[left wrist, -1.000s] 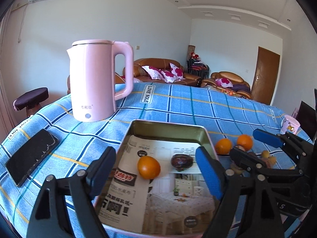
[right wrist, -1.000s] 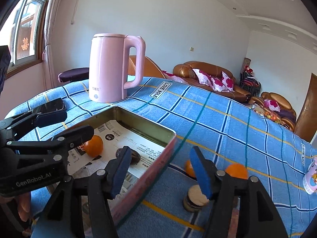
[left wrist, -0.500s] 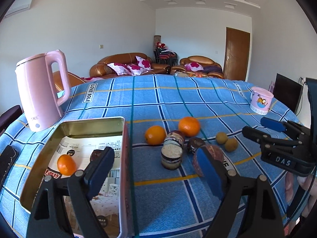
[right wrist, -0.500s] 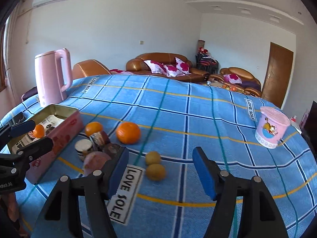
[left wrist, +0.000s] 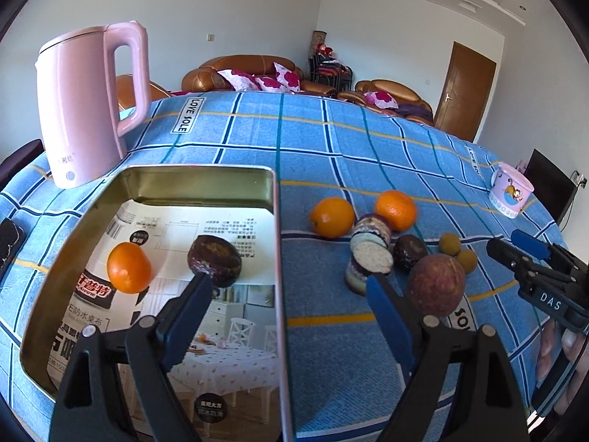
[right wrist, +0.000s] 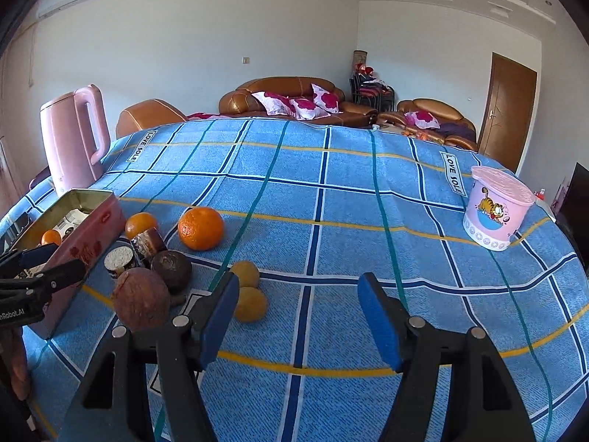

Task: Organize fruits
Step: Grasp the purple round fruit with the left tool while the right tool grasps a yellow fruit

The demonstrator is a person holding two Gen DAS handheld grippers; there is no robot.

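The tablecloth (right wrist: 331, 199) fills both views. Only the left wrist view looks down into the tin (left wrist: 198, 184), where an orange (left wrist: 129, 267) and a dark fruit (left wrist: 214, 260) lie on printed paper. Only the right shows the whole pink cup (right wrist: 495, 208). Loose fruits (right wrist: 200, 228) cluster beside the tin. Left gripper (left wrist: 289, 280) and right gripper (right wrist: 294, 291) both gape, holding nothing.
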